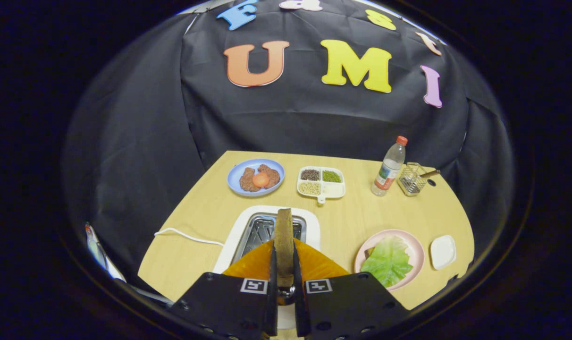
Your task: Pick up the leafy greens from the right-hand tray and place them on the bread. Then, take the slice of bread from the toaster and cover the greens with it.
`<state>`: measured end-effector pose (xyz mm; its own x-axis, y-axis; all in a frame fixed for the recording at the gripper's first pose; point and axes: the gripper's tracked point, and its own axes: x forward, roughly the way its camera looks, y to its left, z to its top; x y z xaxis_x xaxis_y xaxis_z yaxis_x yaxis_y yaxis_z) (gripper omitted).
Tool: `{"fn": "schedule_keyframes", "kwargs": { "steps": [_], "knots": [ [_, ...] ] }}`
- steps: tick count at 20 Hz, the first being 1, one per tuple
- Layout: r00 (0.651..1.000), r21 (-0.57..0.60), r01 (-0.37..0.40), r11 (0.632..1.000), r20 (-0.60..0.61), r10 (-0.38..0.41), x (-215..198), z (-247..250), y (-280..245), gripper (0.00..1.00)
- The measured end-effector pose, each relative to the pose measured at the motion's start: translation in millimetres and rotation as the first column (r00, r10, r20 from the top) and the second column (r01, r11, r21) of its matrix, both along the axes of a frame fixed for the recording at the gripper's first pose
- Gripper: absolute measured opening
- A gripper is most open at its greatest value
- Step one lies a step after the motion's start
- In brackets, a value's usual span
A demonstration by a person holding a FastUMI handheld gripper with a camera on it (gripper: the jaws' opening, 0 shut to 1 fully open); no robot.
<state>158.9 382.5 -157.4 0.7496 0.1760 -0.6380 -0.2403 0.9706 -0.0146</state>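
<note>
One slice of bread (283,238) stands on edge between the gripper (284,264) fingers, which are clamped on its two faces, above the white toaster (235,236) near the desk (210,208) front edge. Leafy greens (387,259) lie on the pink plate (416,248) toward the front right corner, with bare desk between.

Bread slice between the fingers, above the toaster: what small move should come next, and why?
Probably carry the bread slice right toward the pink plate. The gripper is shut on the slice, edge-on over the toaster, and the leafy greens already lie on that plate, waiting to be covered.
</note>
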Motion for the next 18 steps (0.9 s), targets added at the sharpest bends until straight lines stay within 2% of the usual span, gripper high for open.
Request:
{"fn": "schedule_keyframes", "kwargs": {
  "steps": [9, 13, 18],
  "knots": [
    [0.99, 0.072, -0.032, 0.997, 0.141, 0.021, -18.4, 81.0, -17.5, 0.14],
    [0.987, 0.088, -0.03, 0.996, 0.157, 0.016, -28.9, 91.2, -41.7, 0.14],
    [0.99, 0.103, 0.044, 0.994, 0.127, -0.057, -23.3, 72.7, -99.1, 0.14]
  ]
}}
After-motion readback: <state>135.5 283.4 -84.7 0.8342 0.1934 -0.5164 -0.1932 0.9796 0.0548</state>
